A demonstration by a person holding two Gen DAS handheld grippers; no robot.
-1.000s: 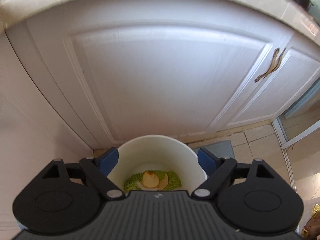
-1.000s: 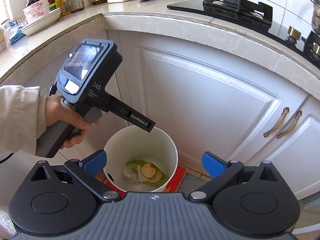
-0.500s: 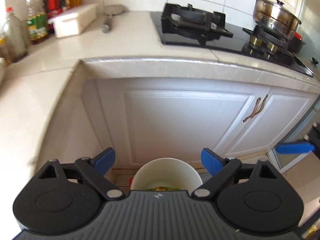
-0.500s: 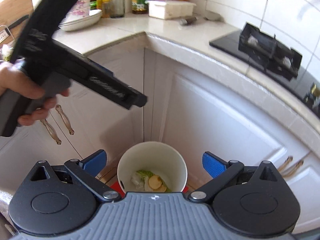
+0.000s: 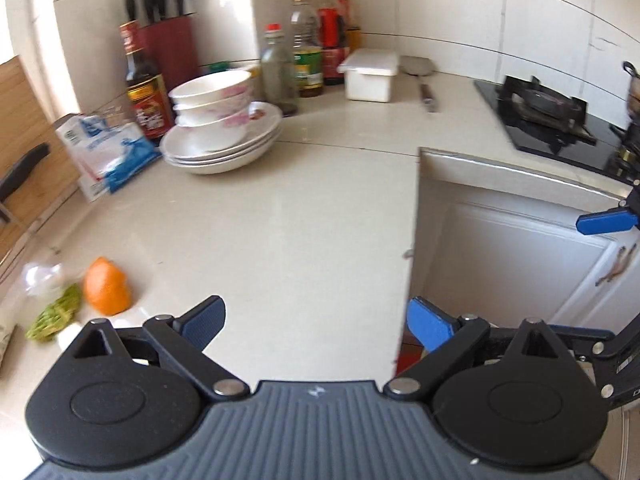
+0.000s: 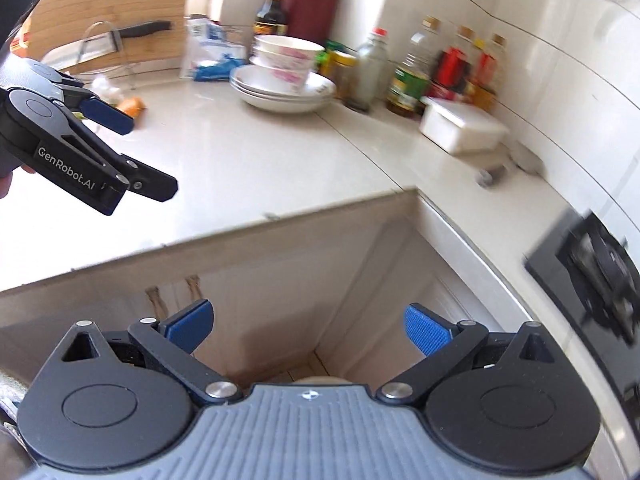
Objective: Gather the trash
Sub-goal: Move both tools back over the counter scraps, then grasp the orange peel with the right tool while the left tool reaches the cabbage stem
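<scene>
A second ago both your views looked down at the white bucket on the floor by the cabinet doors; now both have swung up over the bench (image 5: 312,216), and the bucket is all but gone: only a pale sliver of what may be its rim (image 6: 320,380) shows in the right wrist view, just above the claw's body. The left wrist view shows no bucket, only a scrap of red at the floor beside the bench edge.

Your left claw (image 5: 316,320) has just been opening and is released wide, with nothing between its blue pads. Your right claw (image 6: 308,326) is likewise spread apart and empty, hanging off the bench edge over the cabinet corner.

The trash lies on the bench at the far left of the left wrist view, well to the left of the left claw's left pad: an orange peel (image 5: 107,286) nearest, a clump of green scraps (image 5: 54,318) just beside it, and a pale, crumpled clear thing (image 5: 40,278) behind them, too blurred to name. In the right wrist view the peel (image 6: 134,106) peeks out just past the left claw's blue pad, which covers part of it.

The stacked bowls and plates (image 5: 224,128) sit well beyond, with bottles behind them. The left frame edge cuts off whatever lies left of the green scraps, and motion blur smears the stove side.
</scene>
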